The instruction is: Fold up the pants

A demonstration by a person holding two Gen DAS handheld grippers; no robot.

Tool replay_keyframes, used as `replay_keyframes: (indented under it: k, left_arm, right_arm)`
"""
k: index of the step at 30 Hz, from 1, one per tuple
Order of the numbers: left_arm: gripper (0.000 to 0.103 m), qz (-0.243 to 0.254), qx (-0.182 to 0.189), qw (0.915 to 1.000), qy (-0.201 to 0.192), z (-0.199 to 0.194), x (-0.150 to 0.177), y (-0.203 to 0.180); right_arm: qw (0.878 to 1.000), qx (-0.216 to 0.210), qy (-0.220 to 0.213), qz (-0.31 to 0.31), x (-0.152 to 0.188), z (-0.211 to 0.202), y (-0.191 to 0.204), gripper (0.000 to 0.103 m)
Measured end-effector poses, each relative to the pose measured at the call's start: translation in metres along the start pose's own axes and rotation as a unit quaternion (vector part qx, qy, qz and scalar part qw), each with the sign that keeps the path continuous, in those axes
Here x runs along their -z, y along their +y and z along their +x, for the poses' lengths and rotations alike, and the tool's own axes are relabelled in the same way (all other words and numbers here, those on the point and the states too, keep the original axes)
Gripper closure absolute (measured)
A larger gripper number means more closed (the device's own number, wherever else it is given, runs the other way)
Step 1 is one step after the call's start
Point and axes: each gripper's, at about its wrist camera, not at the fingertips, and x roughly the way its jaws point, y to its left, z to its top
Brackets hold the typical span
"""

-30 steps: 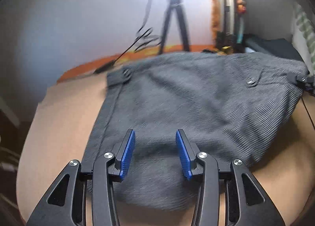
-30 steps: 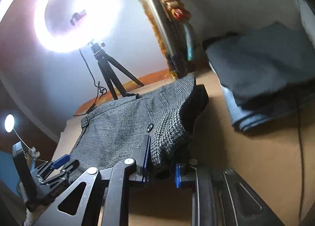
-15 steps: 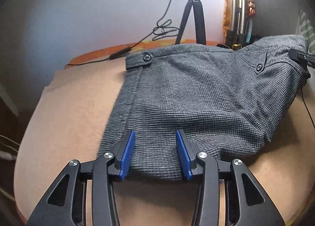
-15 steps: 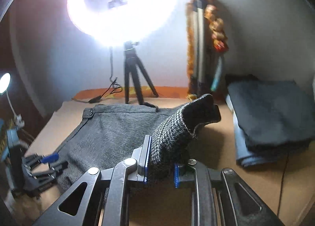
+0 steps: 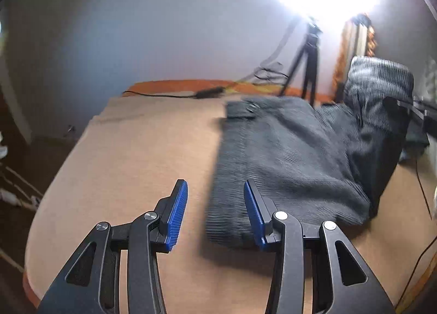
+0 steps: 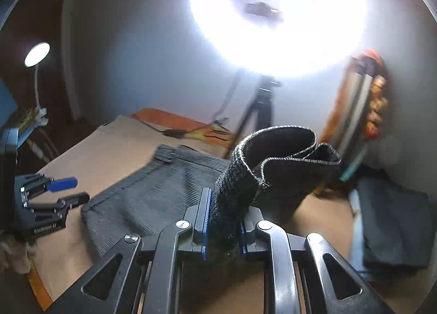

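Right tongs (image 6: 221,225): clamped on a bunched edge of the grey pants (image 6: 153,199), blue pads pressing the cloth from both sides, the jaws having just been closing a little further with the fabric between them. Directly ahead of and above these tongs: the gripped part lifted off the counter (image 6: 90,155), standing up with its dark inner side and stitched hem showing. Left of these tongs and beyond: the rest of the pants lying flat on the tan surface, the buttoned tab at the far end. Left tongs (image 5: 215,215): open, nothing between the pads (image 5: 177,214), only bare counter in the gap; the near left corner of the pants just beside and partly behind the right-hand pad, not gripped. Farther right from the left tongs: the raised flap hanging from the other tool. As a judgement of progress: a fold begun but not laid down, with one side lifted and apparently on its way across the flat part; still left, lowering that flap onto the rest, smoothing, and probably a further fold or two. Well to the right of the right tongs: a stack of dark folded cloth (image 6: 393,221). Behind everything: a ring light (image 6: 275,13) on a tripod (image 6: 262,111), glare washing out detail around it.
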Motion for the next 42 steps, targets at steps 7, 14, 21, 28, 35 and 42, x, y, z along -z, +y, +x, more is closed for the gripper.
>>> replay_keyframes:
  k: [7,14,21,28,35,42]
  left_arm:
    - [0.061,-0.029,-0.016,0.9994,-0.010,-0.010,0.001,0.033]
    - [0.061,-0.028,-0.024,0.9992,-0.015,-0.013,0.004,0.043]
    - [0.061,-0.012,-0.028,0.9993,-0.023,-0.015,0.004,0.036]
    - [0.061,0.000,-0.029,0.9992,-0.029,-0.023,0.006,0.033]
    - [0.061,-0.008,-0.027,0.9992,-0.028,-0.023,0.006,0.037]
    - [0.061,-0.019,-0.029,0.9990,-0.028,-0.022,0.004,0.041]
  right_arm:
    - [0.998,-0.033,0.003,-0.047,-0.007,0.018,0.059,0.090]
    - [0.994,-0.054,0.006,-0.090,-0.006,0.031,0.102,0.091]
    - [0.992,-0.066,0.016,-0.105,-0.005,0.046,0.125,0.092]
    - [0.991,-0.071,0.026,-0.109,-0.002,0.055,0.133,0.092]
    - [0.990,-0.086,0.042,-0.106,0.001,0.067,0.138,0.092]
    - [0.986,-0.111,0.068,-0.107,0.013,0.083,0.148,0.091]
